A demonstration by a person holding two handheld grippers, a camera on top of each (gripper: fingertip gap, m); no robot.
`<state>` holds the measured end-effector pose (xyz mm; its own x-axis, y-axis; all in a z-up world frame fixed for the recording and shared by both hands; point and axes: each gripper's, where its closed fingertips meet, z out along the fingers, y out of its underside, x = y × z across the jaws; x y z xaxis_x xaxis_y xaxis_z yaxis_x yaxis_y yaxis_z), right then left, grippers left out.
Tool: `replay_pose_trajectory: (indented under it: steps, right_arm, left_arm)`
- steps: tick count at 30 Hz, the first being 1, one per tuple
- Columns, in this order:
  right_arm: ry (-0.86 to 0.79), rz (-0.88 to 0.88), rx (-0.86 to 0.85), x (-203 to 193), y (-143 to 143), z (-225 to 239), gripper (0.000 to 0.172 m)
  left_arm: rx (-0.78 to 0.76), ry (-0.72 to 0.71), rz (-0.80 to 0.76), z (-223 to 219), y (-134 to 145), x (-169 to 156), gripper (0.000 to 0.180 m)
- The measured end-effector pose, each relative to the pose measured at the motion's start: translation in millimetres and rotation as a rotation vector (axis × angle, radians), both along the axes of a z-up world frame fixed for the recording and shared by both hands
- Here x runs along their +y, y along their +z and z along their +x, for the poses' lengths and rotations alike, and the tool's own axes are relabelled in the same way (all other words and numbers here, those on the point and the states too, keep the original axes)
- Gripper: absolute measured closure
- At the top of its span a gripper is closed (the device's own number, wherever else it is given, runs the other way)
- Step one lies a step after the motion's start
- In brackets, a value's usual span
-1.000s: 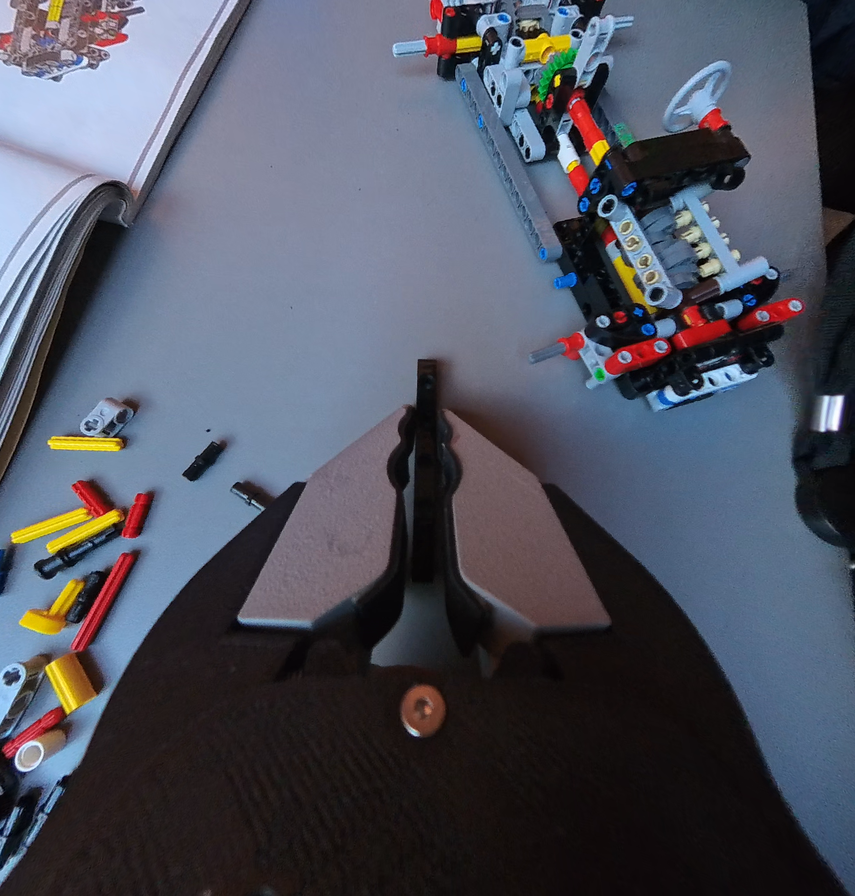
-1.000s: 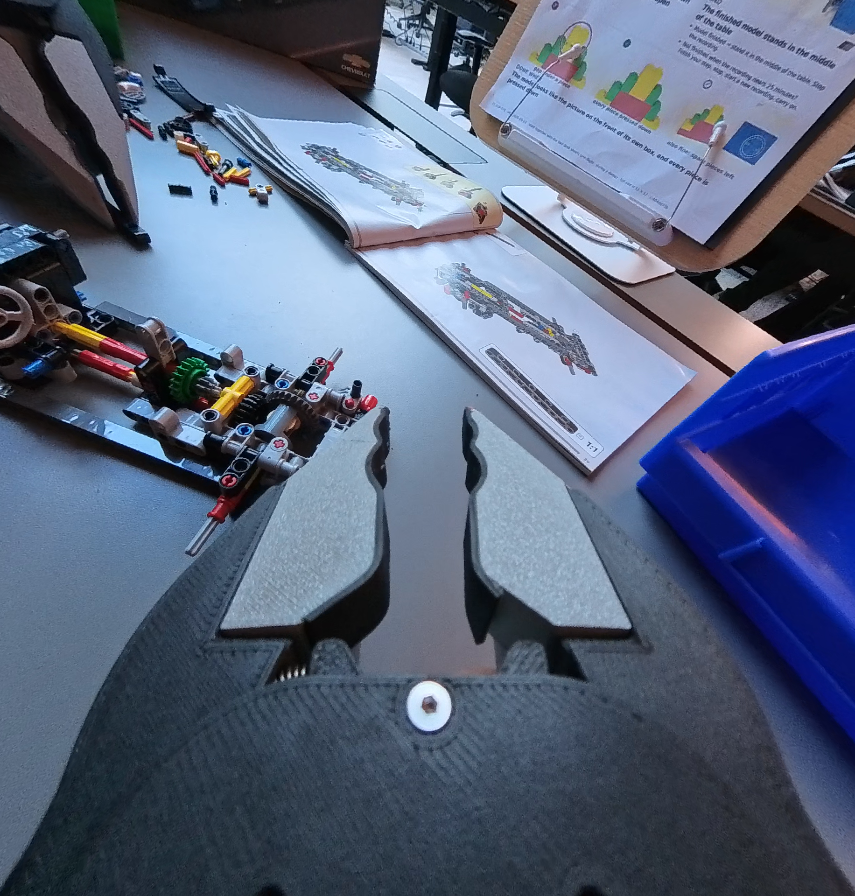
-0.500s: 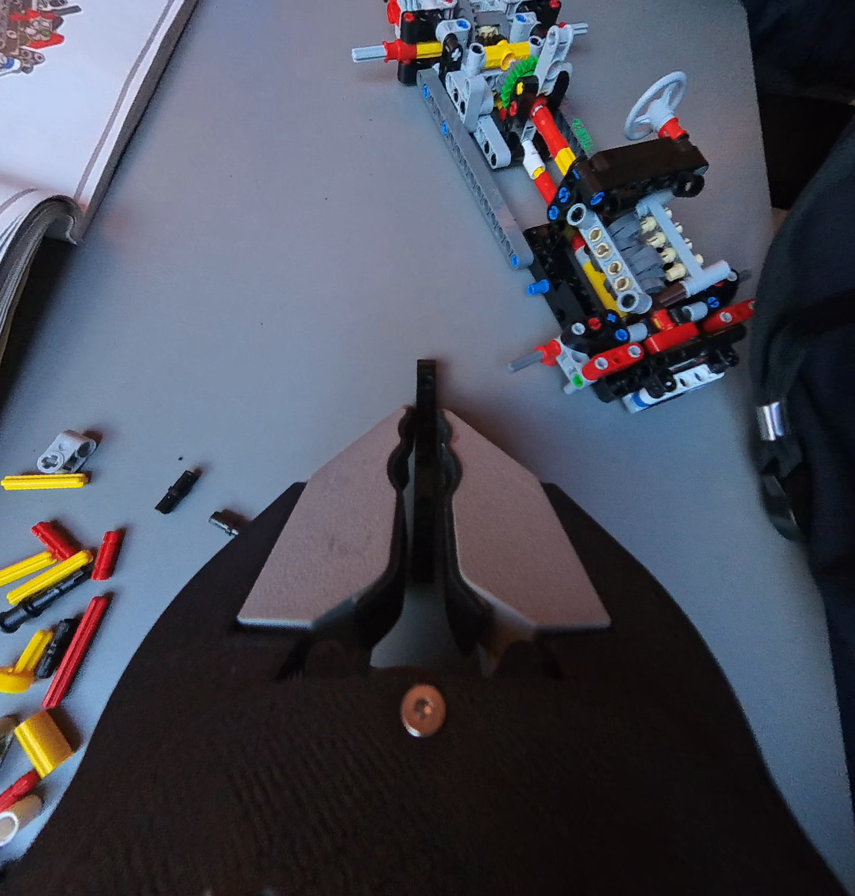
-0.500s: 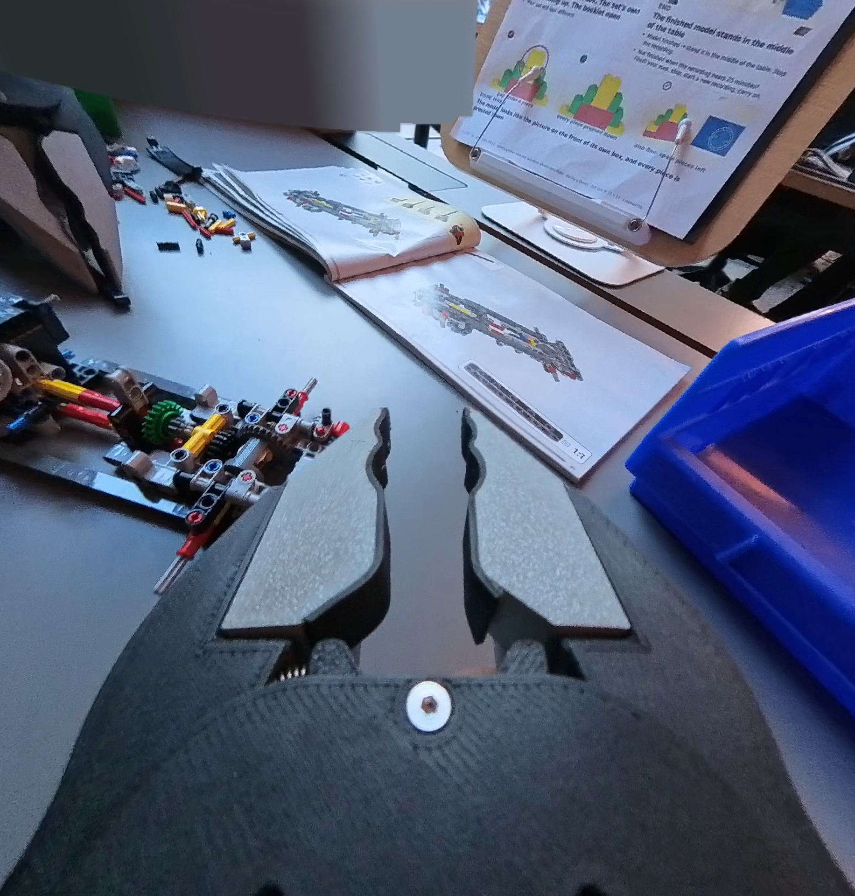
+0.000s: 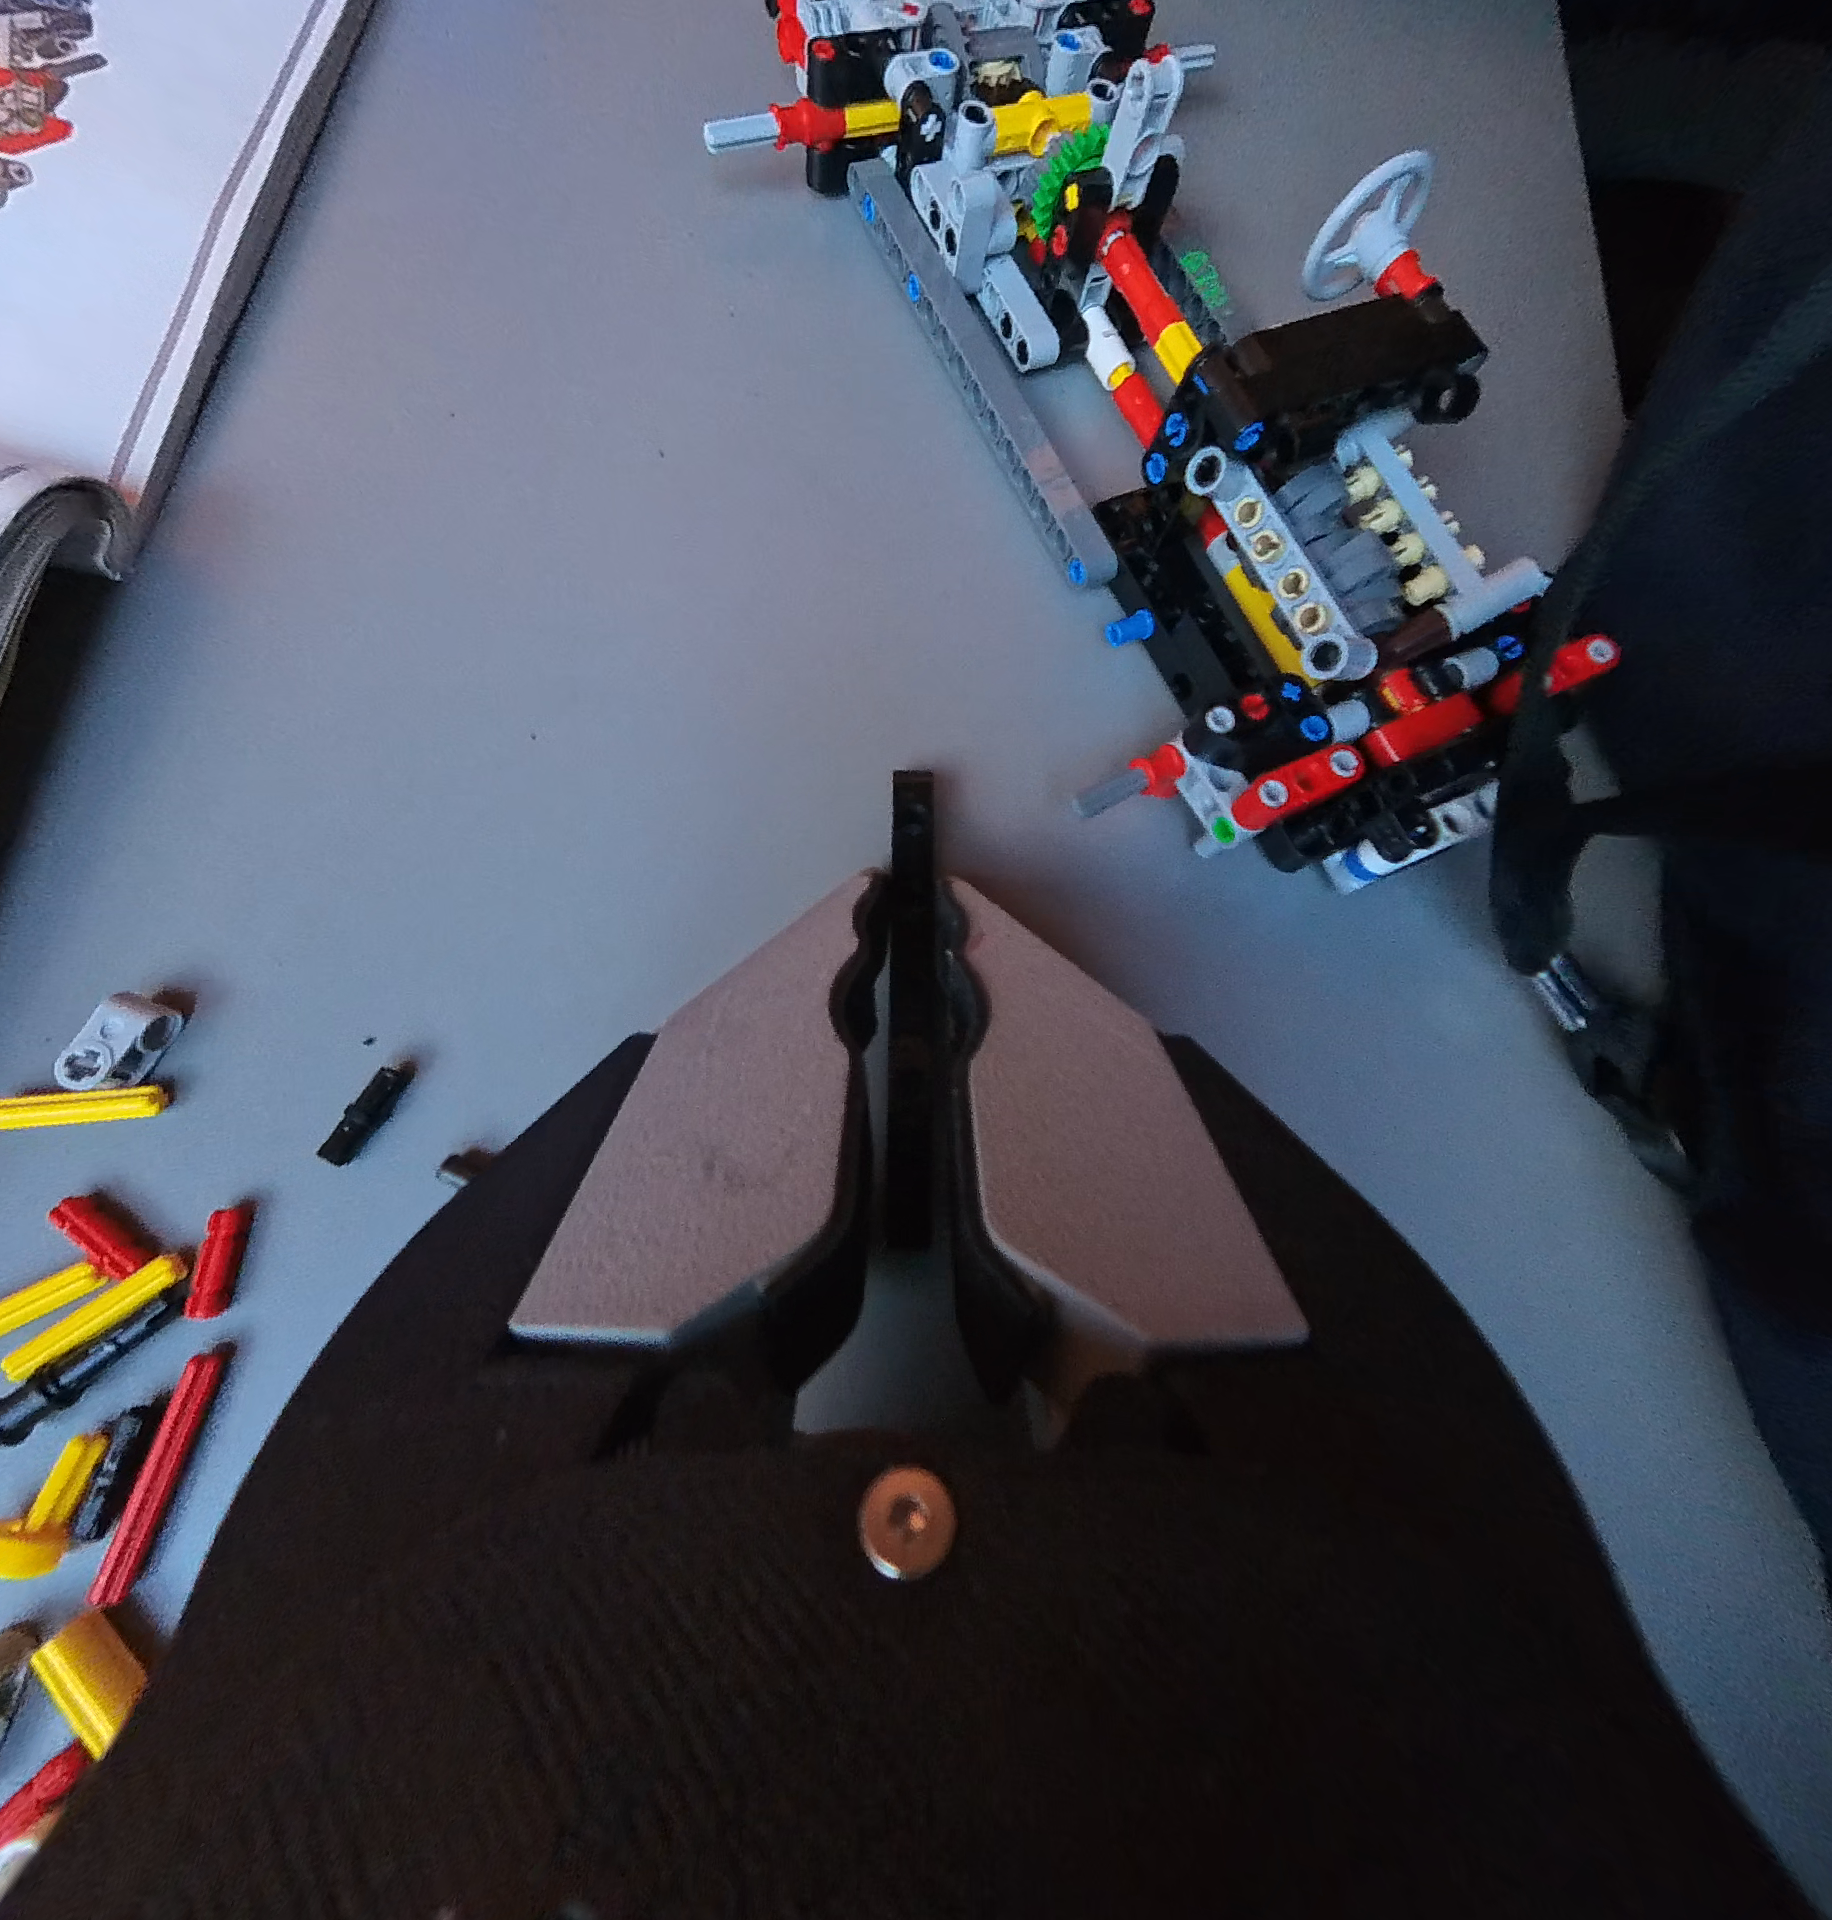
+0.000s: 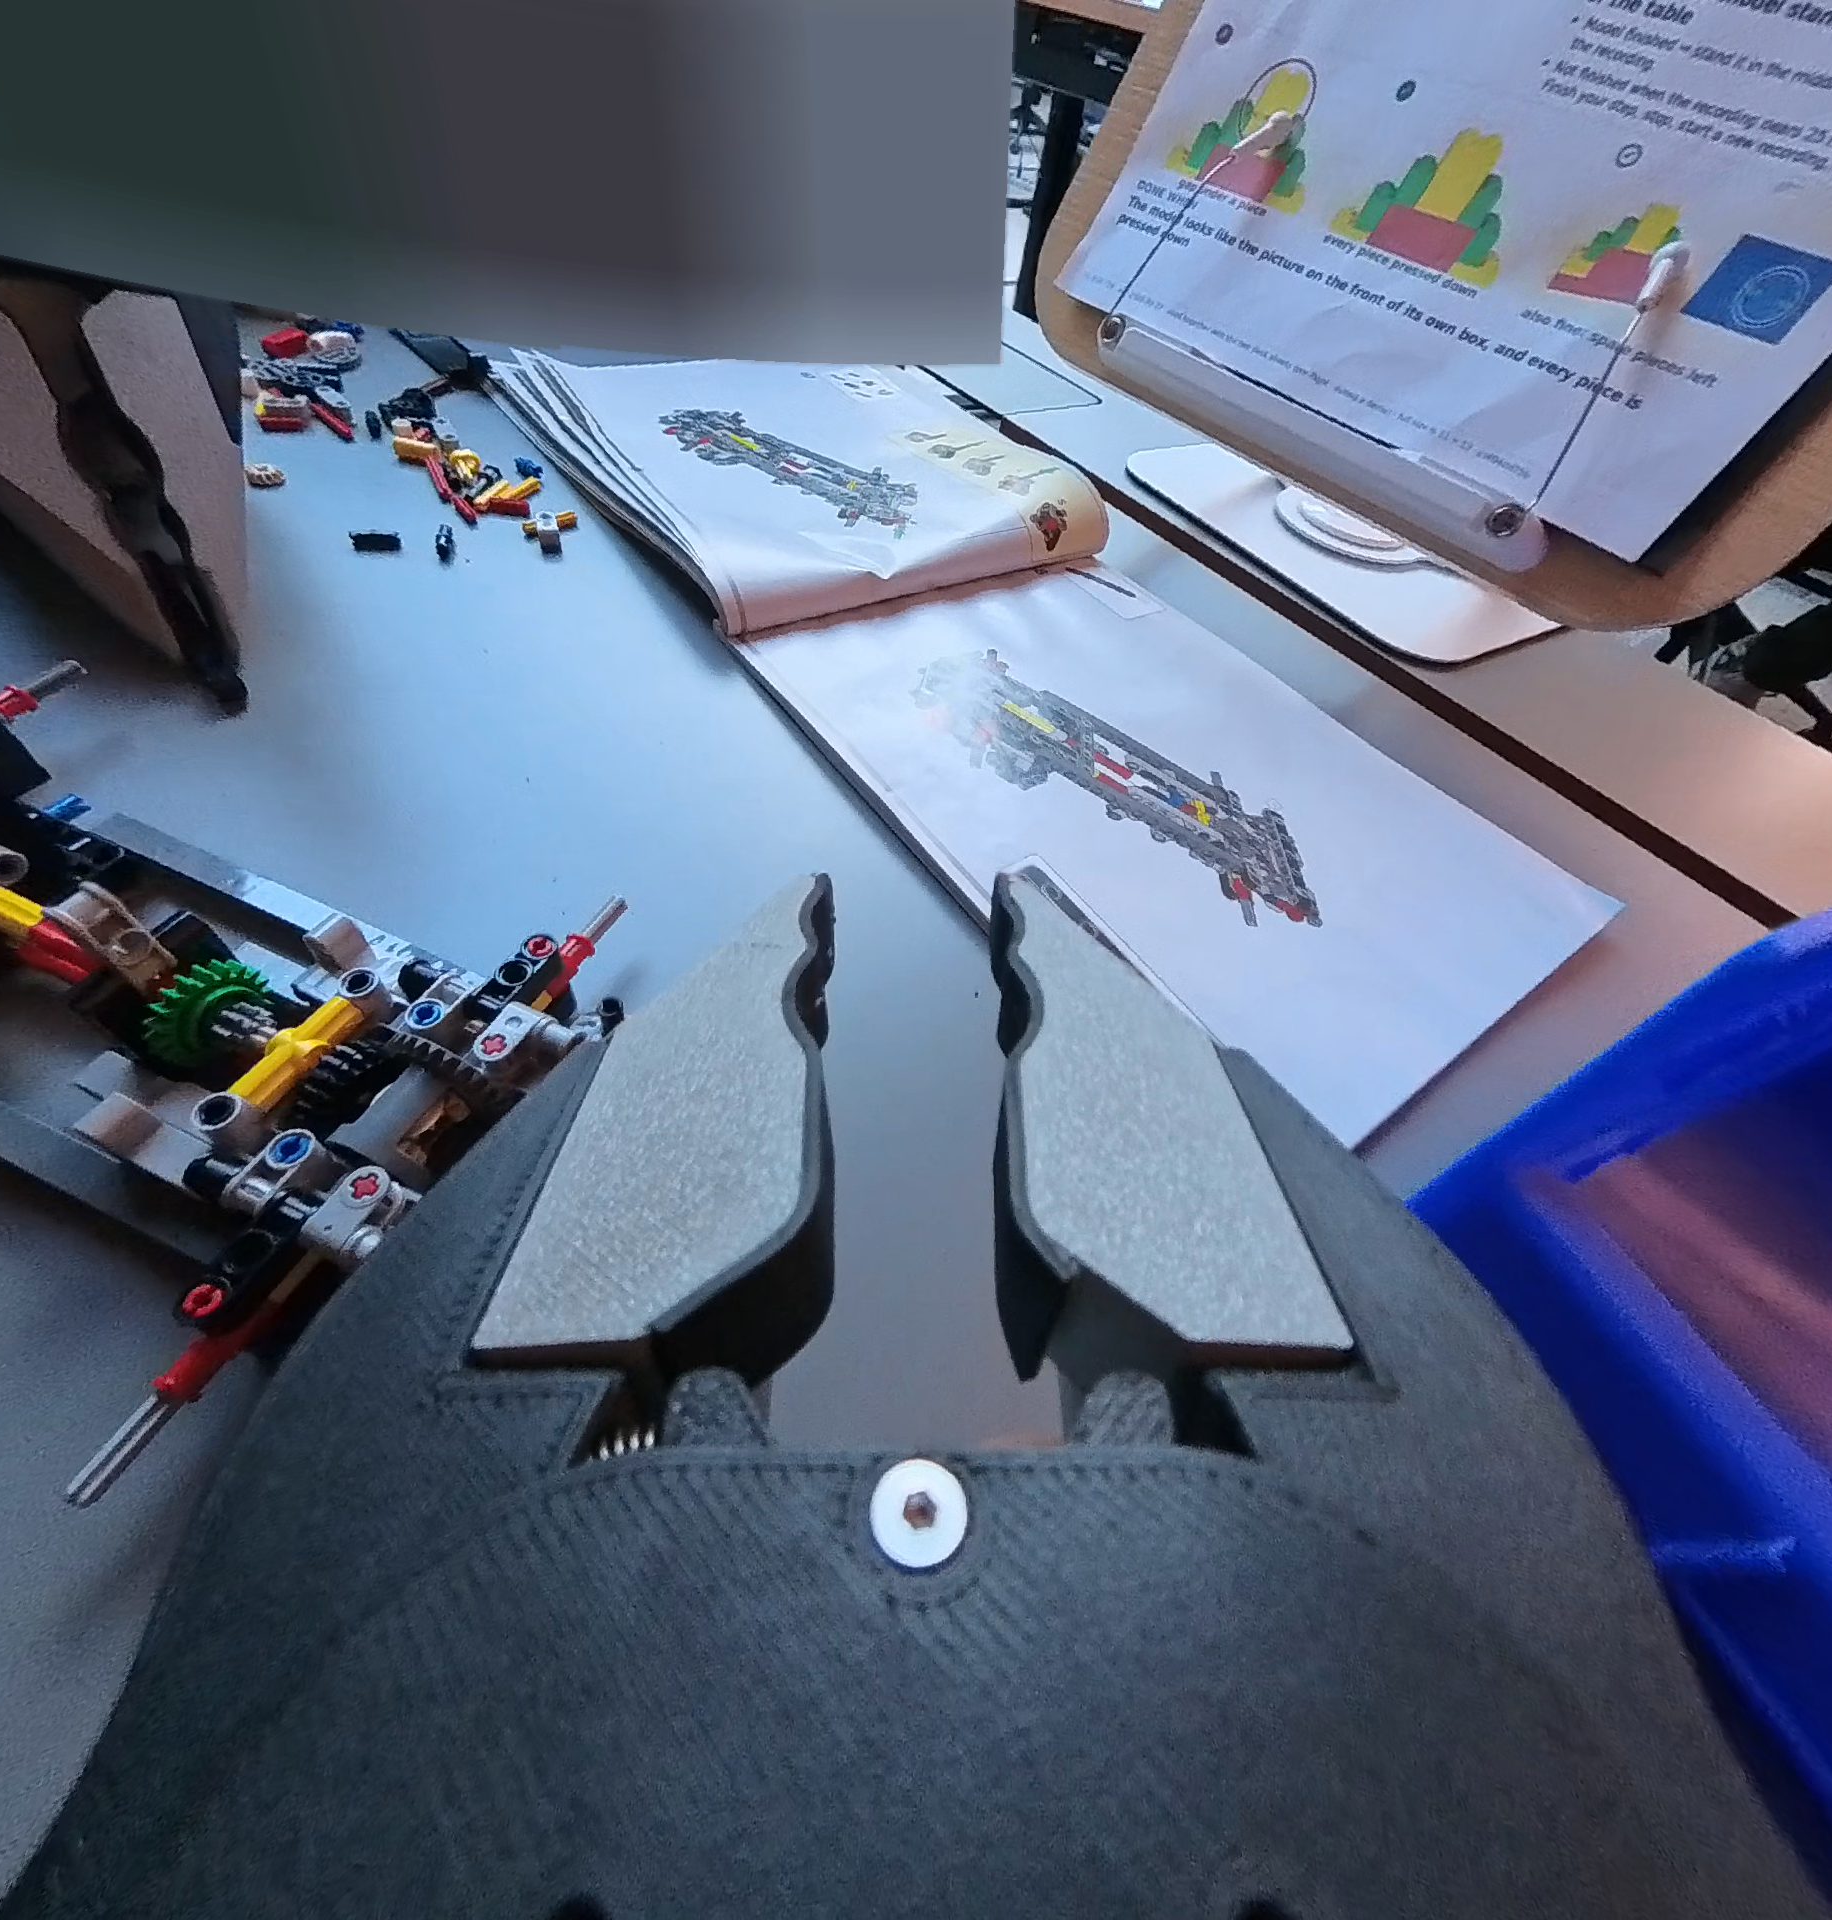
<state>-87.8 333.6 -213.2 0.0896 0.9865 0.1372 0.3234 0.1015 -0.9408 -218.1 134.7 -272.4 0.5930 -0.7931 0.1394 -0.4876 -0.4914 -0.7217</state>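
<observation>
Since the earlier frame the chassis model (image 5: 1182,416) has shifted toward 1 o'clock above the desk (image 5: 579,623); left hand-held gripper (image 5: 912,894) clamps a black beam (image 5: 912,821) edge-on, leaving its tip exposed; right hand-held gripper (image 6: 912,935) stands narrowly parted, empty.

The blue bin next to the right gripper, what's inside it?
Only part of the blue bin shows at the right gripper's side. Its visible inner wall and floor look bare, blurred by reflections. The rest runs out of frame, so its contents cannot be told.

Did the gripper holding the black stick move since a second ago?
Yes. The left gripper, shut on the black beam, went left and then back right, judged by the loose yellow axle on the table.
</observation>
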Motion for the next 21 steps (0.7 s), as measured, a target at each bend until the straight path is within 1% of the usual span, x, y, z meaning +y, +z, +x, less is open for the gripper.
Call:
replay_pose_trajectory:
  steps: [12,21]
  right_arm:
    - [0.028,-0.02,0.041,-0.4,6.0,-2.1,0.145]
    - [0.057,0.057,-0.005,-12.6,-0.1,-5.7,0.149]
  left_arm:
    - [-0.002,-0.008,-0.002,6.6,0.0,9.0,0.175]
    - [-0.008,-0.023,-0.009,17.2,-0.2,18.2,0.175]
